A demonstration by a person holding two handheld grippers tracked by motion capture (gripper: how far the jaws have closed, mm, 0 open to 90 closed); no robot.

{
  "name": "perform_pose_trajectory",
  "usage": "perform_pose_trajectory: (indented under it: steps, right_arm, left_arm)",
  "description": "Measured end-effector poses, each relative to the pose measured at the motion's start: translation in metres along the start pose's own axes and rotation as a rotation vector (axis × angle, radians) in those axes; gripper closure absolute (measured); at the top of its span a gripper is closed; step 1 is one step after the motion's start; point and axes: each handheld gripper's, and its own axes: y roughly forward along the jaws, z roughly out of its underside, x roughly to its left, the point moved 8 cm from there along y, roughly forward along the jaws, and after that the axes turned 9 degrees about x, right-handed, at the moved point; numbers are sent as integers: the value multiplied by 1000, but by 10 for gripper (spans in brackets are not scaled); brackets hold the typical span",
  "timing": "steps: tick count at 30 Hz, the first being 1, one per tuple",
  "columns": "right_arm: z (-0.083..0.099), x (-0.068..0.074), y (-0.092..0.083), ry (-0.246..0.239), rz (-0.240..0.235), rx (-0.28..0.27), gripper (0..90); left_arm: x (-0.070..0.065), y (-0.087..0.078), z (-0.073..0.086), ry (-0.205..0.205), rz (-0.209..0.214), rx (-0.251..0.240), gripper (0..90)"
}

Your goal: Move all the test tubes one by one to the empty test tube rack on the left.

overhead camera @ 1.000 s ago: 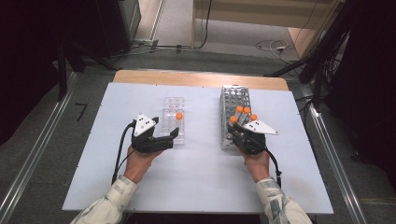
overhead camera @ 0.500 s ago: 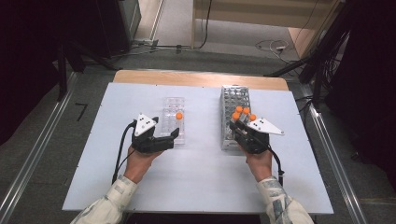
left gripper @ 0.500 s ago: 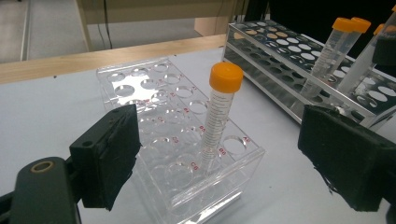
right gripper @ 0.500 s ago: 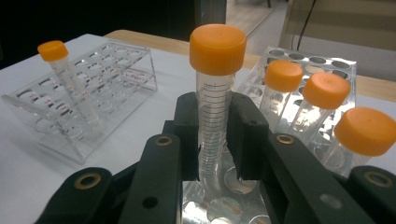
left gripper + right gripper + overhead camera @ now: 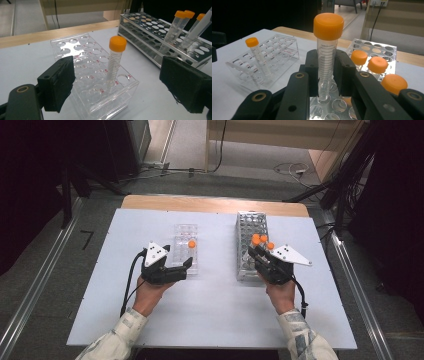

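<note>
Right gripper (image 5: 325, 72) clamped on a tube (image 5: 327, 50), orange cap up, upright, its tip just above a hole of the metal rack (image 5: 250, 232). Three more capped tubes (image 5: 377, 65) standing in that rack, just beside. Left gripper (image 5: 117, 87) wide open, pads either side of the near end of the clear rack (image 5: 85, 52), not touching. One capped tube (image 5: 114, 62) standing in the clear rack. Racks well apart on the white table (image 5: 210, 310).
</note>
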Motion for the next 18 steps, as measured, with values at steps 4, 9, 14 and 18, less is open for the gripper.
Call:
perform_pose_trajectory:
  steps: [4,9,14,18]
  right_arm:
    - [-2,4,-3,-3,-14,-6,724]
    - [-2,15,-4,-23,-45,2,724]
    - [-1,28,-3,-41,-82,11,724]
    - [0,40,-1,-58,-116,18,724]
  left_arm:
    - [-2,-2,-2,8,3,-6,132]
    - [-6,-3,-3,15,5,-19,135]
    - [-9,-5,-5,19,17,-25,137]
    - [-14,-7,-7,22,34,-31,145]
